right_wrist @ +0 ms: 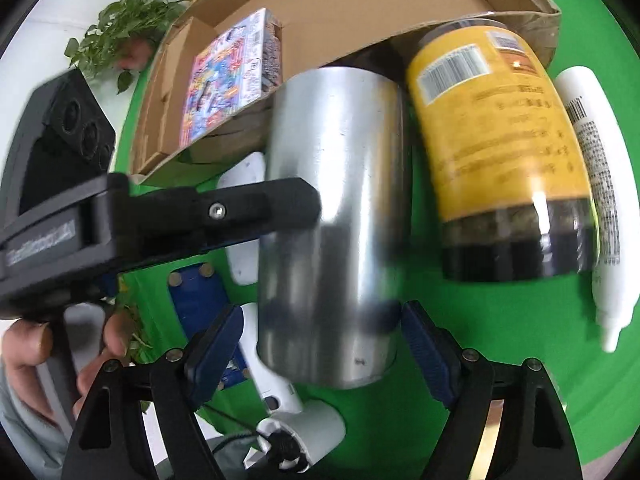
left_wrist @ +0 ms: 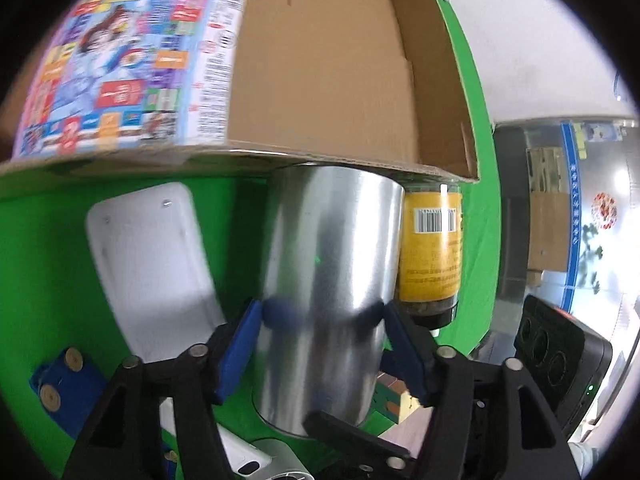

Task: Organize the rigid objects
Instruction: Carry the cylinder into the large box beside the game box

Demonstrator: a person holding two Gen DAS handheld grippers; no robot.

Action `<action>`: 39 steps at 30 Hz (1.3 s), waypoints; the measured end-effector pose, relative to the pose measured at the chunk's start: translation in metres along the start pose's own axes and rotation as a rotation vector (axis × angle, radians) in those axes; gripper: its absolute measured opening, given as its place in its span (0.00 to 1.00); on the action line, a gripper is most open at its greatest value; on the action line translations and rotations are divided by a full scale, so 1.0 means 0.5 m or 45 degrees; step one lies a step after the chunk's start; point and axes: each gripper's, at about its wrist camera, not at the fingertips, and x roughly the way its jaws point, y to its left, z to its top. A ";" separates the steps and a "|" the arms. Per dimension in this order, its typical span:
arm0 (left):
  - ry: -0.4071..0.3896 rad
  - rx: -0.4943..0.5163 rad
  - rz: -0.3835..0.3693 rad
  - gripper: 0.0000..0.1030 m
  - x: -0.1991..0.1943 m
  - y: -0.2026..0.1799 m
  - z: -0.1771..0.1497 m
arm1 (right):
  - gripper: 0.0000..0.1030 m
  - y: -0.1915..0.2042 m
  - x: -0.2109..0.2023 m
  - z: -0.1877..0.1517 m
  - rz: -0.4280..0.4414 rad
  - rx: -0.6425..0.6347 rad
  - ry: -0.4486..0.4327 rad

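A silver metal cup lies against the front of an open cardboard box on the green cloth. My left gripper is shut on the cup, with its blue pads pressed on both sides. In the right wrist view, one of the left gripper's fingers reaches in from the left onto the cup. My right gripper straddles the cup's near end, open, with a gap at its left pad. A yellow-labelled jar lies right beside the cup.
A colourful printed box lies inside the cardboard box. A white tube lies right of the jar. A white flat piece, a blue block and a white device lie left of the cup. A person's hand grips the left handle.
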 end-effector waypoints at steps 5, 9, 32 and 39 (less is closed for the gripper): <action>0.007 0.006 0.012 0.68 0.011 -0.017 -0.011 | 0.79 -0.019 0.019 0.014 0.029 0.009 0.041; -0.023 0.034 0.040 0.68 -0.017 -0.046 -0.042 | 0.78 -0.003 -0.002 0.002 0.017 -0.032 0.027; -0.684 0.325 0.109 0.68 -0.368 -0.253 -0.081 | 0.78 0.218 -0.353 0.065 0.036 -0.532 -0.523; -0.618 0.309 0.099 0.68 -0.349 -0.213 0.006 | 0.78 0.219 -0.301 0.167 0.020 -0.486 -0.422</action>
